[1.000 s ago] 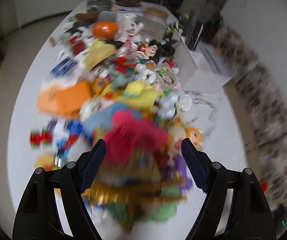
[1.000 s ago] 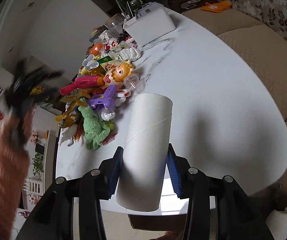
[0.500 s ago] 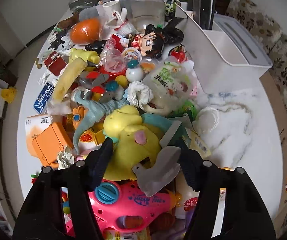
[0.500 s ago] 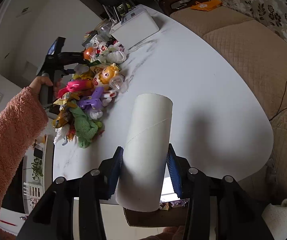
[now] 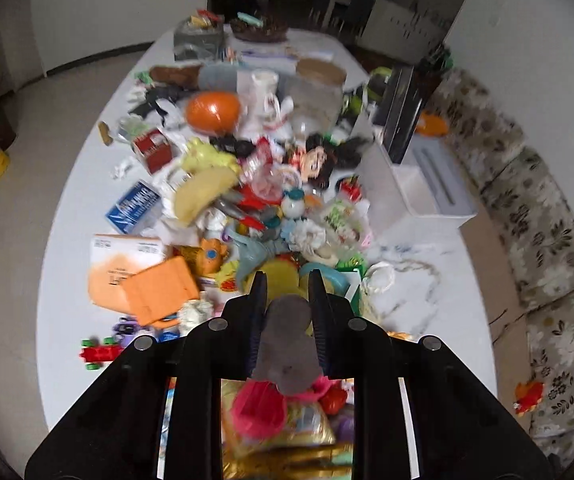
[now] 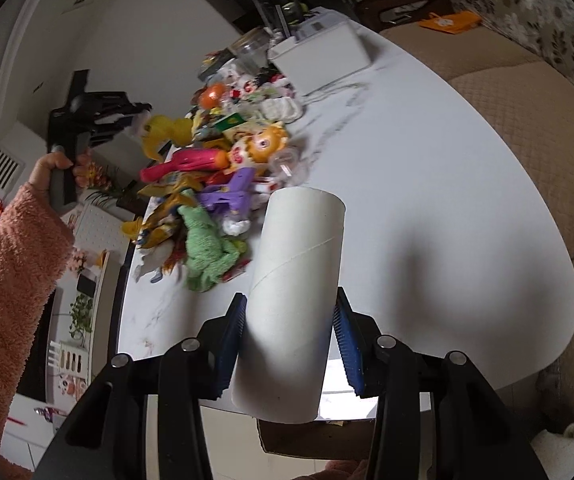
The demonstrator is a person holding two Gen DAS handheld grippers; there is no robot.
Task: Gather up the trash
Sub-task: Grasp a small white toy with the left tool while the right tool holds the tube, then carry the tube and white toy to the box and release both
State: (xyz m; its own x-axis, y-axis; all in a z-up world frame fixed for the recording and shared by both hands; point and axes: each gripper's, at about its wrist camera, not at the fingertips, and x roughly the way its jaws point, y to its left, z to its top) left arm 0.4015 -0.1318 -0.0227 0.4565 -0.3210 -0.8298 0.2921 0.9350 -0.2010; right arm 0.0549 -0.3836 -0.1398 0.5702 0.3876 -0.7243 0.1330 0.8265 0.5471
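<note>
Cardboard tube (image 6: 295,304) clamped in right gripper (image 6: 293,334) above white counter (image 6: 427,184) edge, grey scrap (image 5: 287,344) pinched in left gripper (image 5: 287,300) raised over toy clutter (image 5: 247,200), white box (image 5: 423,192) beside.

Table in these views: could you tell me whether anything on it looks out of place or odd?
Yes. Toys, wrappers and cartons lie heaped in one jumbled band down the table, including an orange box and a doll head, while the half nearest the sofa is bare. The white box sits askew at the pile's edge.
</note>
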